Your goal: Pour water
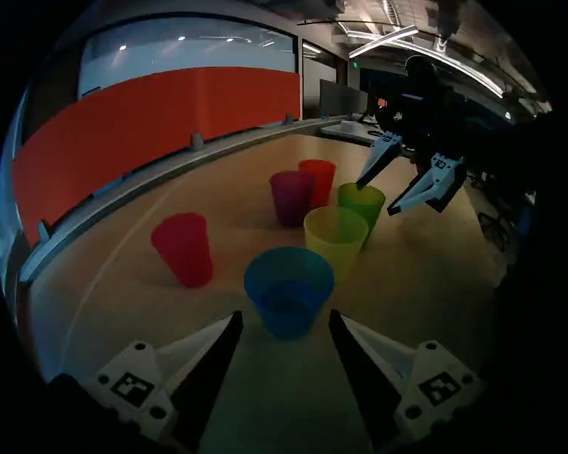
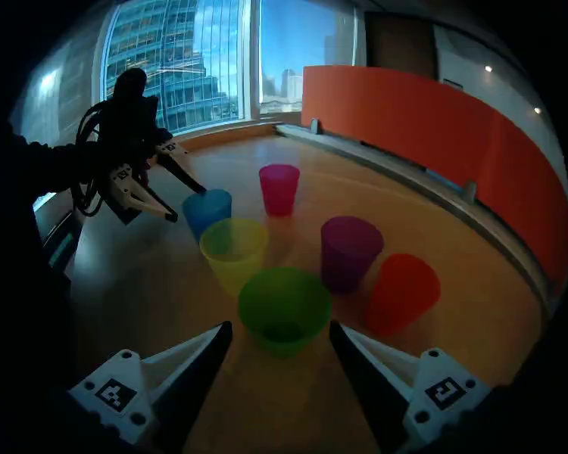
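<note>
A: Where does the blue cup (image 1: 288, 291) stand?

B: Lower centre of the left gripper view, upright on the surface (image 1: 435, 265), straight ahead of the left gripper (image 1: 284, 314), whose fingers are spread and not touching it.

A: And the other hand?

B: The right gripper (image 2: 280, 325) is held low and level, its fingers equally apart, facing the green cup (image 2: 284, 309).

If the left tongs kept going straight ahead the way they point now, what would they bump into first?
Most likely the blue cup: it stands right in front of the open left tongs, centred between the tips. The yellow cup is behind it, though depth is hard to judge.
</note>
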`<move>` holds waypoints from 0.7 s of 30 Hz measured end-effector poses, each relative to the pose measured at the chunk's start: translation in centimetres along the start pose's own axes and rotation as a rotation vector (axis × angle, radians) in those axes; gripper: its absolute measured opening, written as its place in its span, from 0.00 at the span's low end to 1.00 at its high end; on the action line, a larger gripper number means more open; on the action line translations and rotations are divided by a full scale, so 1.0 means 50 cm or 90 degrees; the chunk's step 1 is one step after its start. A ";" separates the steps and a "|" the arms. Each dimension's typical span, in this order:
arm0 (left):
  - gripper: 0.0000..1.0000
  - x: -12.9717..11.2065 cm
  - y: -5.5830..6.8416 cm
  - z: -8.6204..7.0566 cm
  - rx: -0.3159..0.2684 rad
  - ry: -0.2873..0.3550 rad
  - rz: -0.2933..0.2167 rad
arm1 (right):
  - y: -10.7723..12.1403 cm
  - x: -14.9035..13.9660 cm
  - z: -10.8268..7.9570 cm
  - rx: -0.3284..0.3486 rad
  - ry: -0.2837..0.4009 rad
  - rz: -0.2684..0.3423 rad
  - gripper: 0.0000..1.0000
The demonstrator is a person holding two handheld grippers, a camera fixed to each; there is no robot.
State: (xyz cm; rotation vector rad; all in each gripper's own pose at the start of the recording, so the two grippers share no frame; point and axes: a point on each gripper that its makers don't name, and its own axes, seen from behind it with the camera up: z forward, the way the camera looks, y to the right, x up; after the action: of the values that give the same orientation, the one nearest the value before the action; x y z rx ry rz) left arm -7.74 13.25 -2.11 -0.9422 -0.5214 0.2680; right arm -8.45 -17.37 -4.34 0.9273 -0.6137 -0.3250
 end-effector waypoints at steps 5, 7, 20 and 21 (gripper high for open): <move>0.84 0.000 -0.004 0.014 -0.004 -0.004 -0.001 | 0.000 -0.003 0.014 0.007 -0.003 0.004 0.99; 0.84 -0.001 -0.006 0.019 -0.006 -0.006 -0.001 | 0.000 -0.004 0.020 0.010 -0.004 0.006 0.99; 0.84 0.001 -0.004 0.052 -0.025 -0.010 0.001 | 0.000 -0.005 0.044 0.023 -0.008 0.007 0.99; 0.84 0.000 -0.003 0.055 -0.026 -0.011 0.001 | -0.001 -0.005 0.046 0.024 -0.008 0.006 0.99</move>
State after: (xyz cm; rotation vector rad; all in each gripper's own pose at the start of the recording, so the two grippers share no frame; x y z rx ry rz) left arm -9.21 15.07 -0.67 -0.9813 -0.5437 0.2682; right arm -10.07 -18.75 -3.41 0.9589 -0.6381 -0.3121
